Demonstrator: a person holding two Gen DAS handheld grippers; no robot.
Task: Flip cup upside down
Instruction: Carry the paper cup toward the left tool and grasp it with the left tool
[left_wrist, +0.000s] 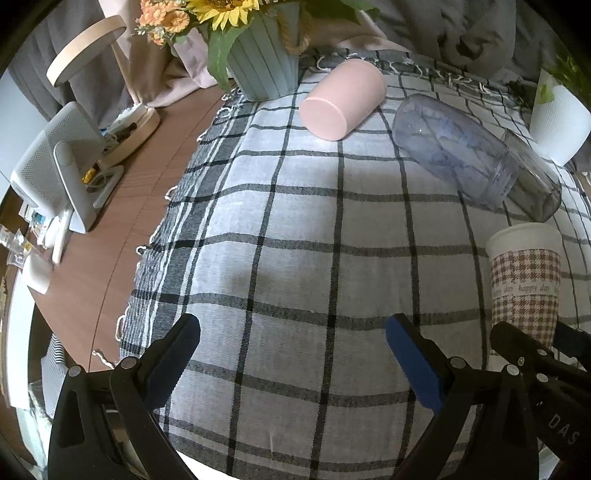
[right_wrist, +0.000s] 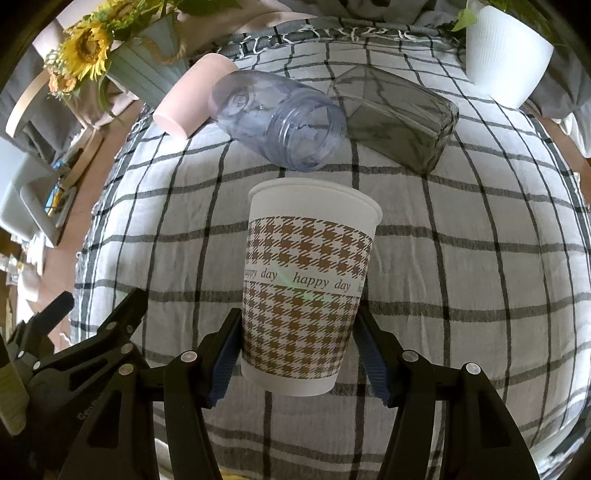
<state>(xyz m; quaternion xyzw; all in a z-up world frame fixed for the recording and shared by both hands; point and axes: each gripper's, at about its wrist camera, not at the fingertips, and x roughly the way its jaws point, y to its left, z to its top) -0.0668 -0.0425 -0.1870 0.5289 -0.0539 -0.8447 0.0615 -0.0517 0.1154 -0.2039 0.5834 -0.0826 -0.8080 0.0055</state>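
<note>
While the left gripper (left_wrist: 291, 354) hangs open over bare plaid cloth (left_wrist: 295, 221), the right gripper (right_wrist: 295, 350) clamps the houndstooth paper cup (right_wrist: 306, 288) low on its wall. Its long axis stands upright, mouth up, lifted near the scene's centre; inverting it likely needs a half-turn wrist roll.

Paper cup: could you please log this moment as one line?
paper cup upright, rim up | right gripper shut on paper cup | left gripper open, empty | flip not yet done
</note>
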